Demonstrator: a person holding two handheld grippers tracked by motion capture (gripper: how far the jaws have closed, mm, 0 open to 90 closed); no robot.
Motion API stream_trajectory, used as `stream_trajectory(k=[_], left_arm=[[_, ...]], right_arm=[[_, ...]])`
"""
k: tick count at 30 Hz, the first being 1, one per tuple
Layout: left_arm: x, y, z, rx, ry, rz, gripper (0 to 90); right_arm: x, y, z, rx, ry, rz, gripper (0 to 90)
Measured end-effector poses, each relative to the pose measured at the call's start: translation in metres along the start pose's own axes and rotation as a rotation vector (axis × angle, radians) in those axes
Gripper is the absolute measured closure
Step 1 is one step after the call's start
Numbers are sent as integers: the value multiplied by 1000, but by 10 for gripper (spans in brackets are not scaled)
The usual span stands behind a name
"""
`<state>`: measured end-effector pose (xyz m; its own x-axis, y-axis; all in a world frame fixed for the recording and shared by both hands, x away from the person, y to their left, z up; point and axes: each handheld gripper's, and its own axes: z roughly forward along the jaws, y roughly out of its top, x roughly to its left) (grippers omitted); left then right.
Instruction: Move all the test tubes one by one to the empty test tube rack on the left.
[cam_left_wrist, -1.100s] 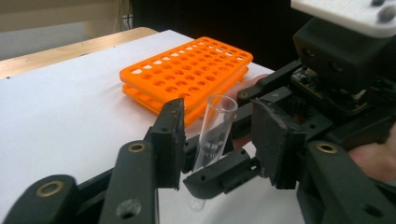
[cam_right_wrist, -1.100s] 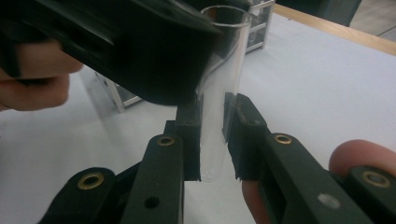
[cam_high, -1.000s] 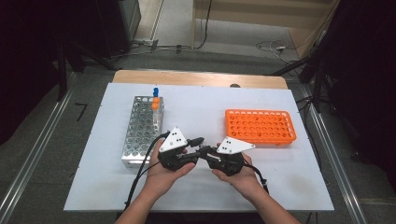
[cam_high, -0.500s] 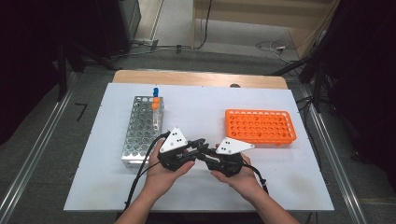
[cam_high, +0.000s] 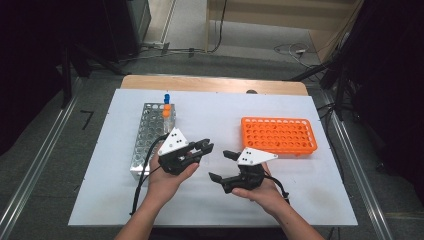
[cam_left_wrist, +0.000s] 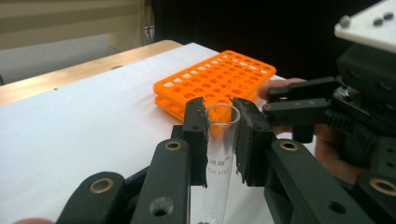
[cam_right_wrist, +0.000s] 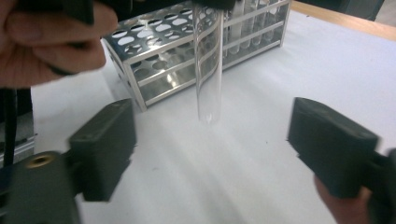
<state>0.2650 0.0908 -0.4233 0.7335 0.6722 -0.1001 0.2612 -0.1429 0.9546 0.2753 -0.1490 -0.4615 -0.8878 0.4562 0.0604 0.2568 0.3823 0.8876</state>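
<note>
A: Clear glass, that tube (cam_left_wrist: 218, 154) — is it gripped, or just sitting between the pads?

B: Gripped. The left gripper (cam_high: 204, 147) has its jaws pressed on the tube near the open mouth, holding it upright above the table (cam_high: 100, 200), over the near half and a little left of centre. My guess is it is held high on the neck so the round bottom hangs free to drop into a hole.

A: And the other tool?

B: The right gripper (cam_high: 223, 165) has just been opening; its jaws now stand wide apart with nothing between them, just beside the tube. It looks like a handover, the right one letting go once the left had a firm hold.

A: Where could the tube go?

B: Two choices. The metal rack (cam_high: 150, 137) lies along the left side, next to the left hand (cam_high: 167, 180), with two capped tubes (cam_high: 166, 107) at its far end. The orange rack (cam_high: 279, 135) sits toward the far right edge, beyond the right hand (cam_high: 260, 190).

A: Anything in the way?

B: Mainly the right gripper itself, which sits between the tube and the orange rack. The route to the metal rack is shorter and open. Cables (cam_high: 142, 180) trail off the near edge, clear of both.
</note>
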Motion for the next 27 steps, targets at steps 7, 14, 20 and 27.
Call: stream_trajectory(k=[7,14,20,27], left_arm=[[17,3,-9,-14,50,-18,765],[36,11,-22,-21,135,-36,765],[52,12,-29,-27,184,-47,765],[65,13,-37,-42,225,-60,765]], right_arm=[[-1,-5,-5,12,-16,-16,36],[-12,-14,-17,4,-55,-19,34],[-21,-22,-29,8,-87,-6,34],[-30,-29,-40,8,-120,11,34]])
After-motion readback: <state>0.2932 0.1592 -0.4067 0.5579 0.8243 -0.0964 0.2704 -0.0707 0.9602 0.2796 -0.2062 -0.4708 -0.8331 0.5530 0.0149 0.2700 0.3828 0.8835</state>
